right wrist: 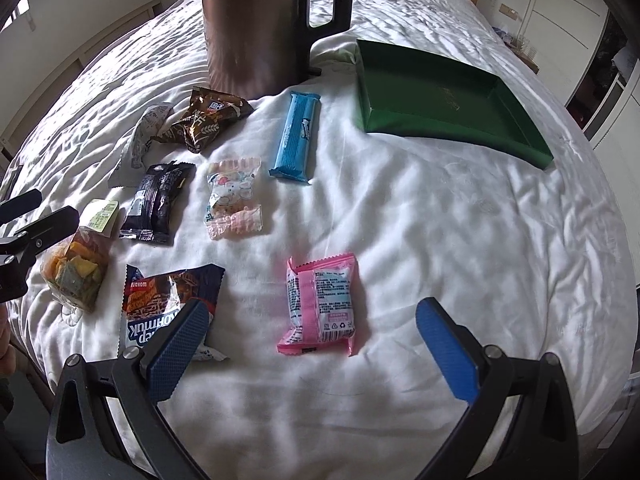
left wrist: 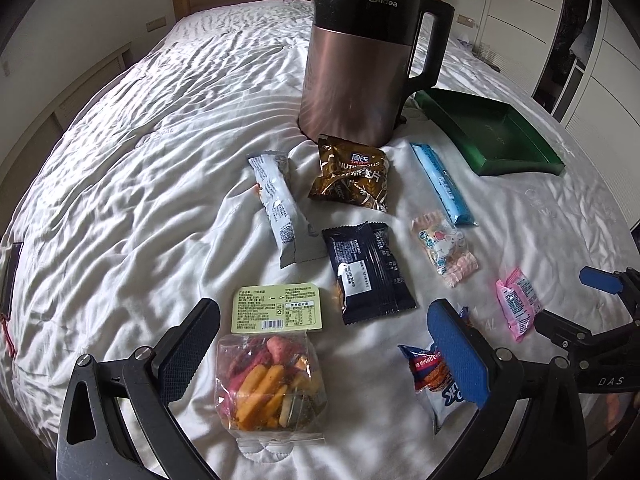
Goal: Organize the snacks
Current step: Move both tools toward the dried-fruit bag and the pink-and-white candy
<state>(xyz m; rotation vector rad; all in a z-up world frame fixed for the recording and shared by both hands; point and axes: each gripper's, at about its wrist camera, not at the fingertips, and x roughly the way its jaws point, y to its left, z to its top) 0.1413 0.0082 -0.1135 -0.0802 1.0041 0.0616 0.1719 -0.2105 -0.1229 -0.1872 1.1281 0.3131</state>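
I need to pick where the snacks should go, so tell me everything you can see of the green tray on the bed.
The green tray is a shallow rectangular box with low upright walls, glossy dark green and apparently cardboard, with a faint mark on its floor. It holds nothing and lies flat on the white bedsheet, its near-left corner close to the kettle, though contact cannot be judged. The blue wafer pack lies apart from it, and neither gripper is near it.
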